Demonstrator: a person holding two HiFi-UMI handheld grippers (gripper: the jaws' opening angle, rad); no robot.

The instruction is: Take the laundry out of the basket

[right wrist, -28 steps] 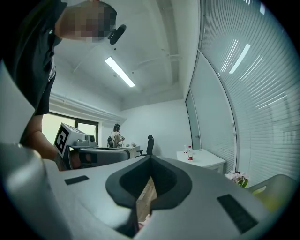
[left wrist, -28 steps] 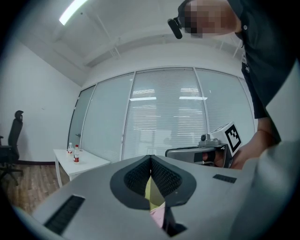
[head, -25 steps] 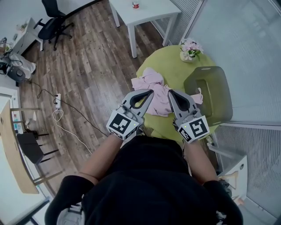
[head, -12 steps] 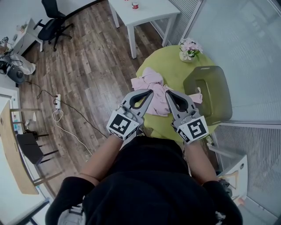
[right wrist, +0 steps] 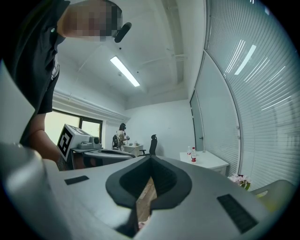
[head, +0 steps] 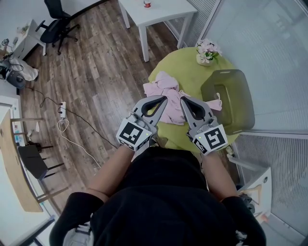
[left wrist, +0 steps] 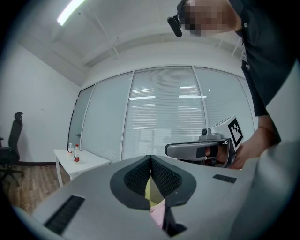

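Pink laundry (head: 165,90) lies in a heap on the round green table (head: 190,74), beside the grey-green basket (head: 227,100) at the table's right edge. A bit of pink cloth (head: 217,104) hangs at the basket's near rim. Both grippers are held level in front of me above the table's near edge, apart from the laundry. My left gripper (head: 163,99) (left wrist: 151,158) is shut with nothing in it. My right gripper (head: 183,99) (right wrist: 150,158) is shut and empty too. In the left gripper view, pink cloth (left wrist: 158,213) shows below the jaws.
A pot of pink flowers (head: 207,52) stands at the table's far side. A white table (head: 161,14) with a red can (head: 147,4) is beyond it. A glass wall (head: 269,57) runs on the right. An office chair (head: 57,24) and a floor cable (head: 65,126) are on the left.
The right gripper has drifted slightly left, closer to the left gripper. Both stay shut and the laundry has not moved.
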